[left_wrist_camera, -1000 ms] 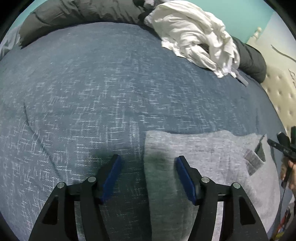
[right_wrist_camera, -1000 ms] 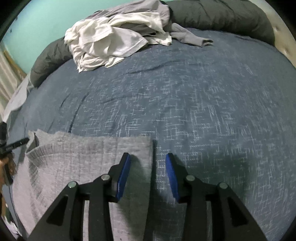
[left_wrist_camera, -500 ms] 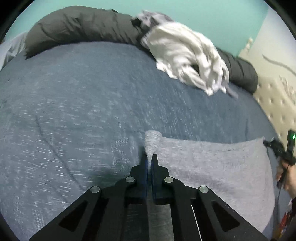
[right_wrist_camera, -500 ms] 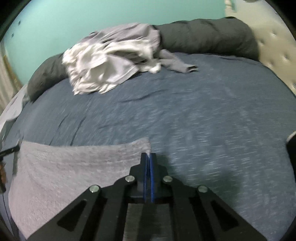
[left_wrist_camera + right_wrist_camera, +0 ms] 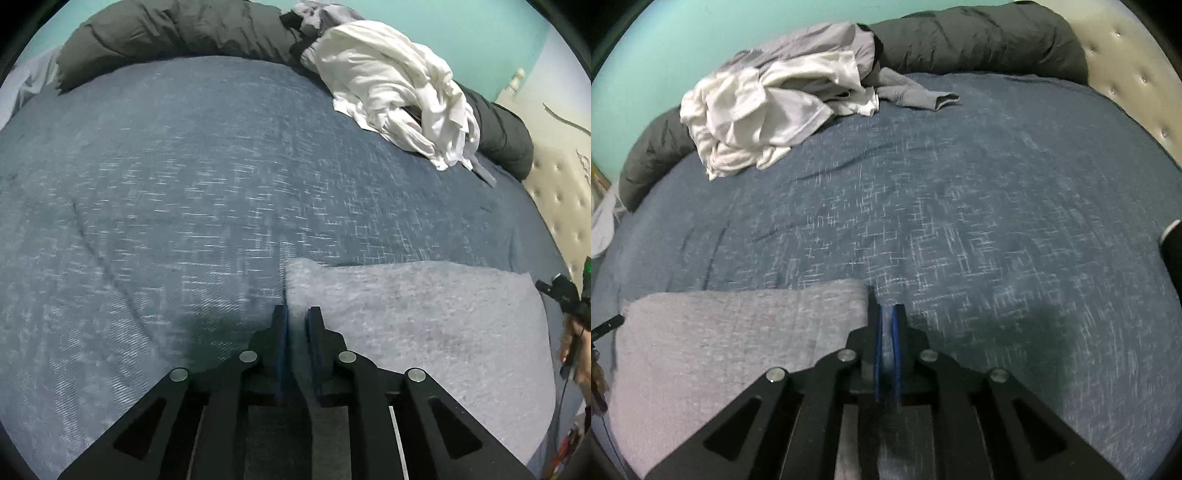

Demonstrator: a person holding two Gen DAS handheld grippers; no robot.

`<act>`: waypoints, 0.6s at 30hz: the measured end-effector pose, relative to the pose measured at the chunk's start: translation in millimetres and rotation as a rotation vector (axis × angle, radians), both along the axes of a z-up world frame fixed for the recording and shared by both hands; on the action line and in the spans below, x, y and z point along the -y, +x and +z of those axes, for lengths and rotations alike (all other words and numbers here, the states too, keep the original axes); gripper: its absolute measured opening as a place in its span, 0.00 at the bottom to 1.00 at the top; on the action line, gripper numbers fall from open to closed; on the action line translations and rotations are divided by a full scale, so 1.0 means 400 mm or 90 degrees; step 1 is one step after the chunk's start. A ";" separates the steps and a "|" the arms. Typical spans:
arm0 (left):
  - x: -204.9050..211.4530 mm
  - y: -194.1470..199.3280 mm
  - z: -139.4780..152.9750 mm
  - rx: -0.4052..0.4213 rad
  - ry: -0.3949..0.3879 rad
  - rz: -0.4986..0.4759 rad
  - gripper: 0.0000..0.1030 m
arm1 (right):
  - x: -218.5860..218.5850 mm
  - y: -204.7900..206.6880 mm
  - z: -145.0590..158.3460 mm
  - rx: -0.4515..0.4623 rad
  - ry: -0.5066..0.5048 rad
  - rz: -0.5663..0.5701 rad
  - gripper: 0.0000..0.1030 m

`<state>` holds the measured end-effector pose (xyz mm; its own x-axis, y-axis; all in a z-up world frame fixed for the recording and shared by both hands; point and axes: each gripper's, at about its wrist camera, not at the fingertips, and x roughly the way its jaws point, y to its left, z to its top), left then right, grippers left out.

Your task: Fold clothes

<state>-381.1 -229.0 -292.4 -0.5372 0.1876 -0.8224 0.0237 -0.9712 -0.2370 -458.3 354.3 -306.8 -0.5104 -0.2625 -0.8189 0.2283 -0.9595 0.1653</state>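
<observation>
A: Grey garment point(image 5: 424, 317) lies flat on the near part of the bed point(image 5: 184, 184), folded edge toward the middle. Left gripper point(image 5: 296, 321) sits on its left corner, right gripper point(image 5: 886, 321) on its right corner.

B: Why both corners?

A: My read: hold the two ends of one edge and the cloth moves as a flat sheet, no bunching. Sets up the next fold.

B: Jaws?

A: Left jaws are narrow and easing apart, with a strip of grey cloth running between the pads. Right jaws are nearly together and parting slightly, with cloth between the blue pads. Both look like a pinch on fabric, but I can't tell how firm it is.

B: Surface?

A: Blue textured bedspread, soft, lightly creased. Cloth will likely drag on it.

B: Rest of the room?

A: Pile of white and grey clothes point(image 5: 775, 110) at the far edge, resting against a dark rolled duvet point(image 5: 979, 40). Tufted cream headboard point(image 5: 1126, 74) on one side, teal wall point(image 5: 665, 48) behind. That pile looks unfolded.
</observation>
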 end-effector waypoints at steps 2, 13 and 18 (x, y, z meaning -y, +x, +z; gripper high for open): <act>0.011 0.031 0.022 -0.006 -0.012 0.008 0.36 | -0.011 0.029 0.025 -0.010 -0.001 -0.001 0.09; -0.080 0.284 0.087 -0.035 0.032 0.019 0.37 | 0.159 0.376 0.133 0.016 -0.133 0.137 0.09; -0.110 0.415 0.074 -0.039 0.033 0.032 0.38 | 0.245 0.510 0.100 0.053 -0.147 0.163 0.09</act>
